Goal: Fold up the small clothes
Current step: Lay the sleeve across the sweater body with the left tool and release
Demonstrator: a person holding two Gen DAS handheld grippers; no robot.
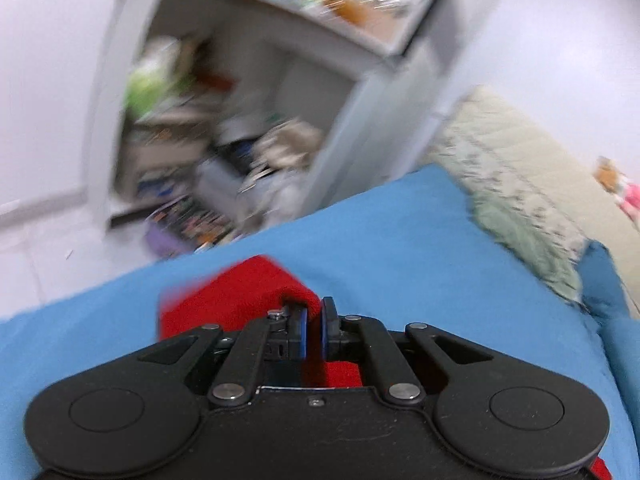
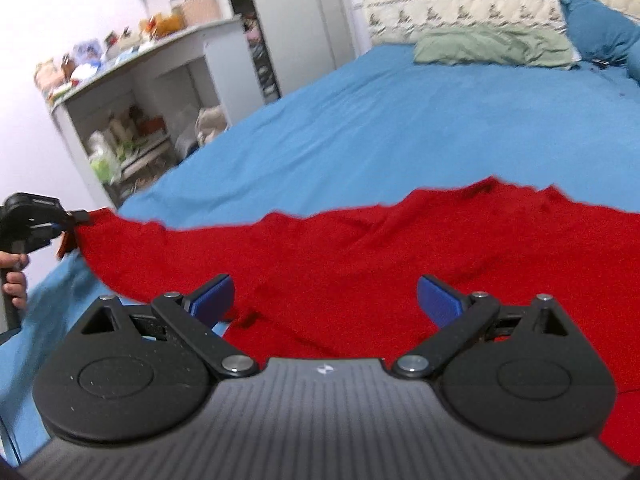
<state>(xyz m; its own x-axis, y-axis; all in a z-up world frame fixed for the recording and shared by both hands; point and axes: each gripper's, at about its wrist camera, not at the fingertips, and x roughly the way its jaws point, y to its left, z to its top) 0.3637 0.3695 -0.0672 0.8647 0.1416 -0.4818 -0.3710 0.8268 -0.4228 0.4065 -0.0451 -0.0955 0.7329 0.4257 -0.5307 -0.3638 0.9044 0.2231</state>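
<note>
The left gripper (image 1: pixel 314 318) pinches the red cloth (image 2: pixel 400 248) on the blue bed (image 2: pixel 400 128); the right gripper (image 2: pixel 325 298) fingers are wide apart above the cloth.

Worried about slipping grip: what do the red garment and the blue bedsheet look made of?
Red garment: apparently soft knit or fleece, matte, fuzzy-edged, draping in folds. Blue bedsheet: probably woven cotton-like fabric, matte, smooth with shallow wrinkles.

left gripper (image 1: pixel 314 322) is pinched tight on the red cloth (image 1: pixel 224 300), right gripper (image 2: pixel 325 300) is hanging wide open, both angled down
</note>
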